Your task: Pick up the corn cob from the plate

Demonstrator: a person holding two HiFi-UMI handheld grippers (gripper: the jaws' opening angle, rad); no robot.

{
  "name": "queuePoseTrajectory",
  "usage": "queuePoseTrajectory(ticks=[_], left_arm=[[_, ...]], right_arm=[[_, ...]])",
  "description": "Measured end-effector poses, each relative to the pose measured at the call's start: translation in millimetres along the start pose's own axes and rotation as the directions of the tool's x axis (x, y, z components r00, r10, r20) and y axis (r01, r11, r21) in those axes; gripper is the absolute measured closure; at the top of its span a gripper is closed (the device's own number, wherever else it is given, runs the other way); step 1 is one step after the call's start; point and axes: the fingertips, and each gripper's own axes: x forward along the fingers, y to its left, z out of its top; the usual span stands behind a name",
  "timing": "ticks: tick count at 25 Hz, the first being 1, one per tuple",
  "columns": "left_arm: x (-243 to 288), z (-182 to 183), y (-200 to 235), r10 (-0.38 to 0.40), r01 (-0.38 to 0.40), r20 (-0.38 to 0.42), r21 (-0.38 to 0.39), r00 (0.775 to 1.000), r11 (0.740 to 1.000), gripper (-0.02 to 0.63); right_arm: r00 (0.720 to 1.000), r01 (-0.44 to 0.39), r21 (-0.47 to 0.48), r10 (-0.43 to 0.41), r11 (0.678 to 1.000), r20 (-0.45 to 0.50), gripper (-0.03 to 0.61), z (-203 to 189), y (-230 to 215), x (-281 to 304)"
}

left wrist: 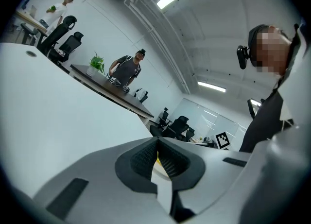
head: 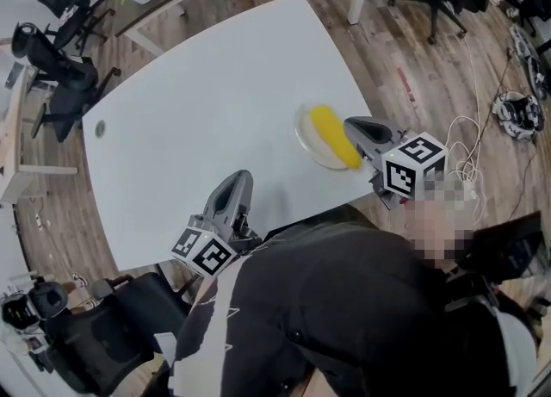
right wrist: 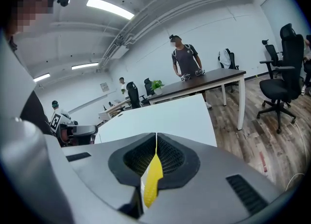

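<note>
Right gripper (head: 351, 122): jaws pressed together, nothing pinched. The corn cob (head: 331, 133) lies on the plate (head: 303, 135), just beside and below the gripper's tips; contact cannot be told. In the right gripper view, yellow shows through the slit under the closed tips. Left gripper (head: 240, 178): jaws together, empty, over the table (head: 198, 102), with the cob well ahead and to its right.

Saw one corn cob (head: 334, 135), bright yellow, long, rounded at both ends. Lay flat and slantwise on a shallow, pale, round plate (head: 303, 133), far end toward the middle of the dish, near end down at the rim on the person's side. Sat with the plate near the right-hand edge of a white table (head: 198, 120). Showed in the right gripper view only as a narrow yellow sliver low in frame.
</note>
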Motion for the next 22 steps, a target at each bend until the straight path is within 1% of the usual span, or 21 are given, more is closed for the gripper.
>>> queuePoseTrajectory(ticks=[3, 4, 6, 7, 11, 14, 16, 22], left_arm=[[0.0, -8.5, 4.4, 0.026, -0.027, -0.026, -0.024, 0.999, 0.999, 0.598], [0.7, -10.0, 5.8, 0.032, -0.033, -0.038, -0.022, 0.999, 0.999, 0.598], [3.5, -9.5, 6.6, 0.036, -0.037, -0.052, -0.015, 0.998, 0.999, 0.598], [5.7, -7.9, 6.0, 0.034, -0.035, -0.054, -0.011, 0.998, 0.999, 0.598], [13.4, 1.9, 0.2, 0.023, -0.022, -0.057, 0.021, 0.998, 1.0, 0.598], [15.6, 3.9, -1.4, 0.019, -0.017, -0.055, 0.028, 0.998, 0.999, 0.598], [17.0, 3.3, -1.5, 0.019, -0.017, -0.054, 0.026, 0.998, 1.0, 0.598], [19.9, 2.7, -1.9, 0.015, -0.013, -0.054, 0.03, 0.998, 0.999, 0.598]], right_arm=[[1.0, -0.012, 0.012, 0.012, 1.0, -0.007, 0.559, -2.7, -3.2, 7.1], [1.0, -0.016, 0.011, 0.016, 1.0, -0.013, 0.537, -4.2, -2.3, 10.4], [0.999, -0.023, 0.001, 0.023, 1.0, -0.041, 0.39, -9.6, 0.8, 16.9], [0.998, -0.021, -0.005, 0.021, 1.0, -0.06, 0.379, -13.2, 1.5, 19.8], [0.988, 0.016, -0.03, -0.02, 0.999, -0.153, 0.373, -29.4, -2.2, 33.4], [0.967, 0.053, -0.085, -0.072, 0.995, -0.243, 0.372, -41.7, -5.7, 44.7], [0.952, 0.066, -0.1, -0.093, 0.993, -0.292, 0.368, -47.6, -6.5, 51.6], [0.933, 0.079, -0.102, -0.11, 0.992, -0.343, 0.35, -56.5, -7.0, 61.0]])
